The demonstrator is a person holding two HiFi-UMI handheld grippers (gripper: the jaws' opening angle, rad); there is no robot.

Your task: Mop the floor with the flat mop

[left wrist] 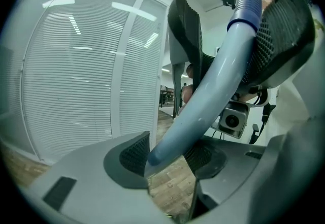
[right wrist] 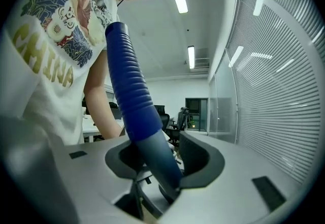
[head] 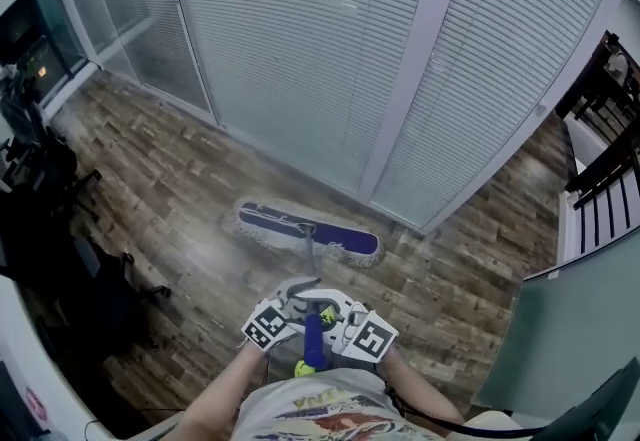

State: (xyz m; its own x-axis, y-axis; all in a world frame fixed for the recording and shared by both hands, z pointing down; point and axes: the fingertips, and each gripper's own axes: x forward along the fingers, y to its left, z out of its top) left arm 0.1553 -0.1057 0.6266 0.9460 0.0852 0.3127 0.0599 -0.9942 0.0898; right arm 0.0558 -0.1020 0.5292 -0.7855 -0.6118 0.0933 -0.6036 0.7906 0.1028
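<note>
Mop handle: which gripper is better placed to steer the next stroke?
Probably left. The left gripper clamps the mop handle lower down the pale shaft, nearer the mop head; the right gripper holds up by the blue grip.

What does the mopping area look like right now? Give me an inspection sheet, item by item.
Surface: wood-pattern floor, pale sheen around the mop.
Job's things: flat mop head lies flat on the floor near the blinds; mop handle runs up to the person.
Clutter: dark furniture along the left edge.
Grippers: left tongs and right tongs both closed on the mop handle.
Cables: thin dark lead beside the person's right arm.
Surroundings: glass wall with blinds; black frame at the right.
</note>
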